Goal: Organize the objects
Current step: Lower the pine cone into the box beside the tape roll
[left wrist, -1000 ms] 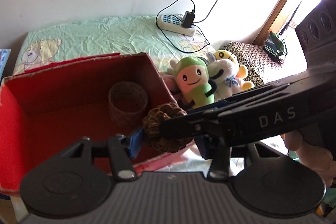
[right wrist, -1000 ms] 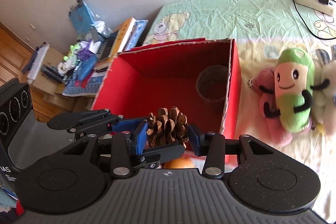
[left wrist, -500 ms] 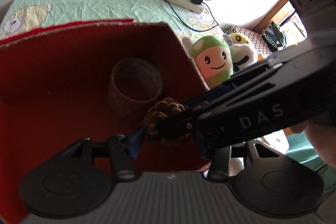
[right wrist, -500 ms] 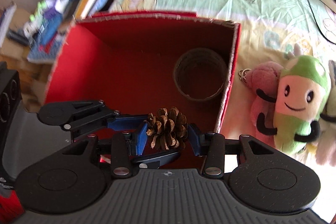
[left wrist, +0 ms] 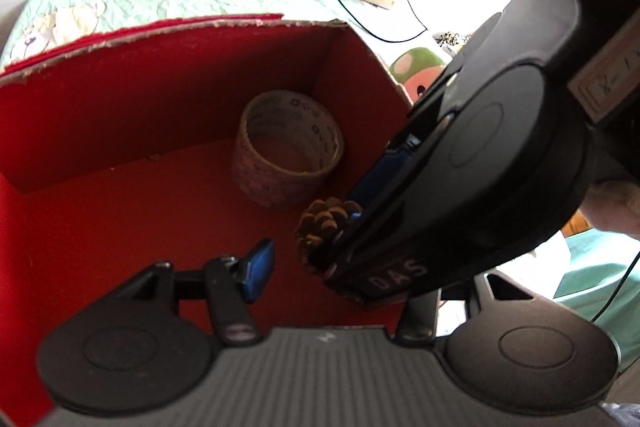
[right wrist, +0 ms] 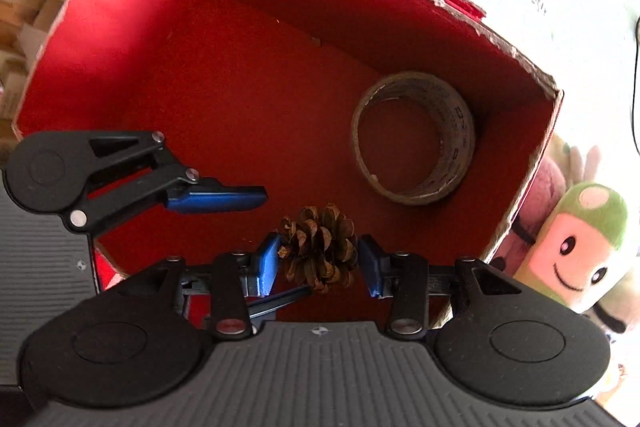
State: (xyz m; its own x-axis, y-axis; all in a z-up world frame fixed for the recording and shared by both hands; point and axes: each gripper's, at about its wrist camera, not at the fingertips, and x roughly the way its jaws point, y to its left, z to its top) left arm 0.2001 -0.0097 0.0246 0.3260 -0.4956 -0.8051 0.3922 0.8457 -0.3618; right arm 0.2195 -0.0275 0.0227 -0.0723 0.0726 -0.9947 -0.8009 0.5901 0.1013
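The right gripper (right wrist: 318, 263) hangs inside the red box (right wrist: 120, 39), and the pine cone (right wrist: 318, 249) sits squarely between its two blue pads (right wrist: 269, 261). The left pad touches the cone's scales; the right pad lies just beside the opposite flank, and whether it presses there cannot be told. The cone's tip points back toward the gripper body, its broad end forward. Whether the cone rests on the box floor or hangs above it cannot be told.

Ahead of the right fingers and off to their right, a roll of tape (right wrist: 414, 139) lies on the box floor, near the far right corner, well apart from the cone.

The left gripper (left wrist: 340, 259) is spread wide. Only its left blue pad (left wrist: 260, 267) shows; the right finger is hidden behind the right gripper's body, which crosses the left wrist view. The cone (left wrist: 326, 227) lies ahead of that pad and to its right, apart from it.

Outside the box wall, right of the right fingers, sits a green plush toy (right wrist: 576, 247).
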